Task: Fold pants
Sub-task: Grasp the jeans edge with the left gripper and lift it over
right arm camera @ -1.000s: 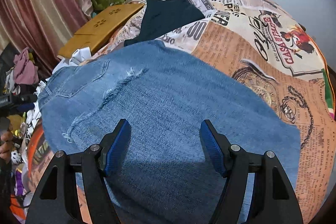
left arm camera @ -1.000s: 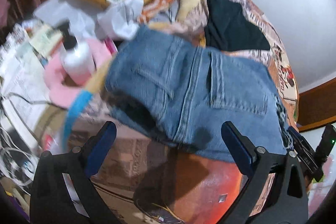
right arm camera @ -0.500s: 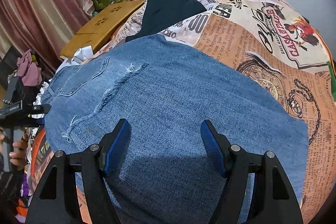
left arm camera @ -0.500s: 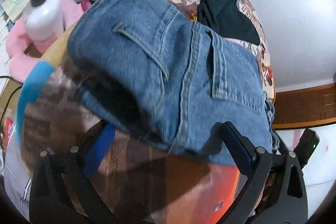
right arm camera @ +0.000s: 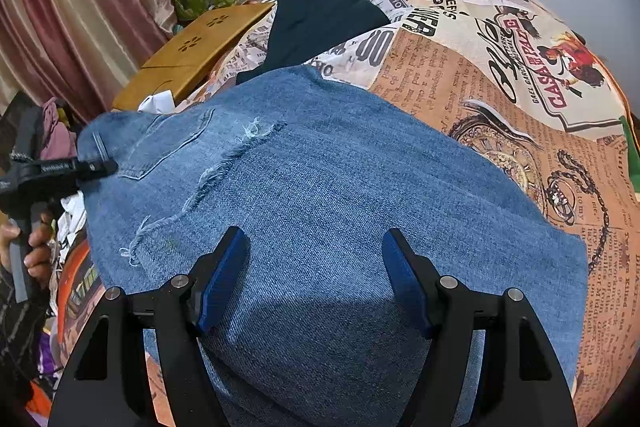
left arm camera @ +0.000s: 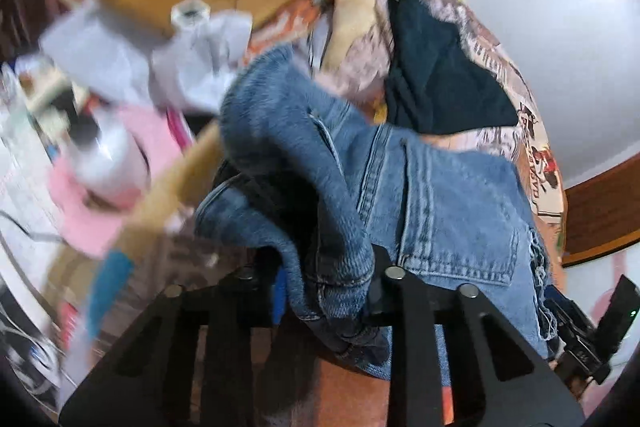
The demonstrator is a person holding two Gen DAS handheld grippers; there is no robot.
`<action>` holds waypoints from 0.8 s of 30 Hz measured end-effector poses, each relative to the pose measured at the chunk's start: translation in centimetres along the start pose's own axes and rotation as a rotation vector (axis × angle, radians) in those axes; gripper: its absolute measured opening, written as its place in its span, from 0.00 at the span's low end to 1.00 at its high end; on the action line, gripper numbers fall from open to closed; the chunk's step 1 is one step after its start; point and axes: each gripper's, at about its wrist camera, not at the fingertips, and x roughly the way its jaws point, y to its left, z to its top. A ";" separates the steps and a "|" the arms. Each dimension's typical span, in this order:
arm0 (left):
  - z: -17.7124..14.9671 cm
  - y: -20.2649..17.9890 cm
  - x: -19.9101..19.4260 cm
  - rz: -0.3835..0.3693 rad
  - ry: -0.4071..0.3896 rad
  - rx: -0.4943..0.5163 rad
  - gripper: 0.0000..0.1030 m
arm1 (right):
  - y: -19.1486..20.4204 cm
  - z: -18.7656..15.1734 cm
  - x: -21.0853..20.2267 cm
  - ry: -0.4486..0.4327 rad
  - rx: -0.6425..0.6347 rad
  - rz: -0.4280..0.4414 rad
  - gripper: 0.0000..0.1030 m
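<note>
Newsprint-patterned bedspread (right arm camera: 500, 75) covers the bed, wall behind, curtain at upper left of the right wrist view. Left gripper (left arm camera: 326, 291), low centre of its own view: jaws closing, a bunched fold of the jeans (right arm camera: 320, 187) waistband between them, denim pressed on both sides. Pants spread flat across the bedspread, back pocket and frayed rip visible toward the left. Right gripper (right arm camera: 316, 275) at bottom centre, jaws spread apart over the denim, nothing pinched. Dark garment (right arm camera: 320, 23) lies above the jeans. Wooden board (right arm camera: 192, 55) at upper left. Left view blurred; a white bottle (left arm camera: 108, 151) at left.
</note>
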 end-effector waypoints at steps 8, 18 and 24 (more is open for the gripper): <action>3.4 -5.4 -6.5 0.003 -0.206 0.139 0.20 | -0.8 -0.3 -1.5 -0.004 -0.013 -0.015 0.65; 2.7 -21.6 -14.6 -0.069 -0.466 0.490 0.19 | -10.2 -3.3 -8.8 -0.052 0.082 -0.198 0.65; -0.5 -29.3 -15.0 -0.113 -0.487 0.626 0.19 | -15.2 -8.2 -8.5 0.024 0.204 -0.226 0.65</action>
